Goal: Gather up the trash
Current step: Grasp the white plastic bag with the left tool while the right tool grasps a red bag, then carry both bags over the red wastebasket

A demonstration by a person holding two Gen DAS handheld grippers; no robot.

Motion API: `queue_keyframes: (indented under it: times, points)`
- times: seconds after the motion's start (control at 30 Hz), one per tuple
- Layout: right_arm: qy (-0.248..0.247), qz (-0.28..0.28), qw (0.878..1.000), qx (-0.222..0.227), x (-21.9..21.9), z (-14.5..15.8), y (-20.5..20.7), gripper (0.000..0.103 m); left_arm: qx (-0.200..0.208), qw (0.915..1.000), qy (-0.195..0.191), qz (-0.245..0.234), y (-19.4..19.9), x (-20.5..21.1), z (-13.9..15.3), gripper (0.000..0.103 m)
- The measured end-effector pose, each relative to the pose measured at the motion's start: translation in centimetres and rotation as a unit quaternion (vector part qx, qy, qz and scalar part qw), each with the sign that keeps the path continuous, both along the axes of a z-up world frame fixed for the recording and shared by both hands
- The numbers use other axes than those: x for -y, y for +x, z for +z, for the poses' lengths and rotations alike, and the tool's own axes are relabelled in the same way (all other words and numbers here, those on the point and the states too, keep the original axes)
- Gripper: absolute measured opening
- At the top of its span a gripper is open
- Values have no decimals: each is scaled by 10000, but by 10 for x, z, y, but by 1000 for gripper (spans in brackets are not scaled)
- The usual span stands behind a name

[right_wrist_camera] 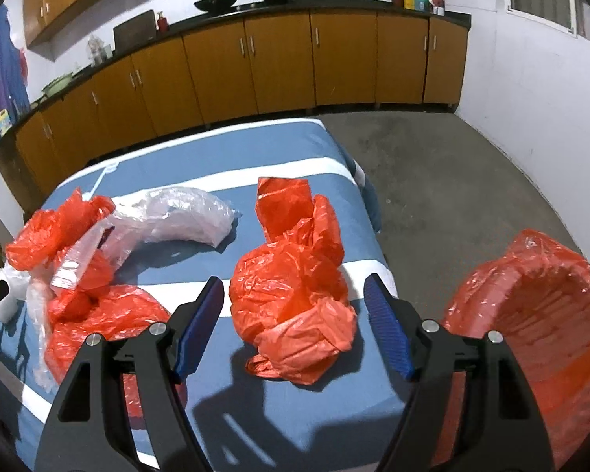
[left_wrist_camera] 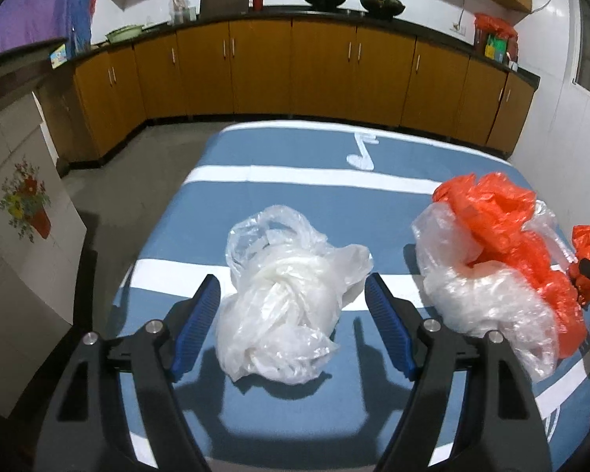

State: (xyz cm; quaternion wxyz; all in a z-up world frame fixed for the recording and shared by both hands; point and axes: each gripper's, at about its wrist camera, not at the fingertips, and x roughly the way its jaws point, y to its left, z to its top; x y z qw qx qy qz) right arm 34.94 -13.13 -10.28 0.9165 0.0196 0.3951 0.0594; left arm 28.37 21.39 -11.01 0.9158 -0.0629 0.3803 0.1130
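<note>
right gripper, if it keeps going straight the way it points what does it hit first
Most likely the crumpled red bag lying on the blue cloth, centred between the open fingers of the right gripper. Depth is unclear, but nothing shows in front of it.

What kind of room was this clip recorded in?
Most likely a home kitchen. Wooden base cabinets run under a dark countertop that carries woks. The crumpled plastic bags lie on a table covered with a blue striped cloth.
</note>
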Motion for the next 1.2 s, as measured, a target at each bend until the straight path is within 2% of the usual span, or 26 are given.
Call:
queue_keyframes:
  times: [0.1, 0.23, 0.33, 0.37, 0.57, 0.87, 1.2]
  points:
    - [23, 88, 9999, -79, -2, -3, 1, 68, -101, 9999, -116, -45, 6, -2, -8, 73]
    - [26, 187, 9998, -103, -5, -3, -1, 55, -186, 9992, -329, -128, 11, -6, -13, 60]
    - [36, 242, 9997, -98, -5, -2, -5, 51, -226, 9988, -394, -184, 12, -7, -15, 52]
    - [38, 257, 9996, -97, -6, -2, -6, 50, -228, 9987, -412, -208, 12, -6, -16, 47]
    - [103, 323, 9994, -61, -5, 1, -16, 47, -166, 9985, -431, -300, 8, -3, -14, 33]
    - [248, 367, 9990, 17, 0, 7, -40, 43, 113, 9982, -405, -422, -14, 12, 4, 30]
    - [448, 415, 9977, 310, 9, 31, -79, 42, 617, 9930, -453, -897, -50, 50, 49, 30]
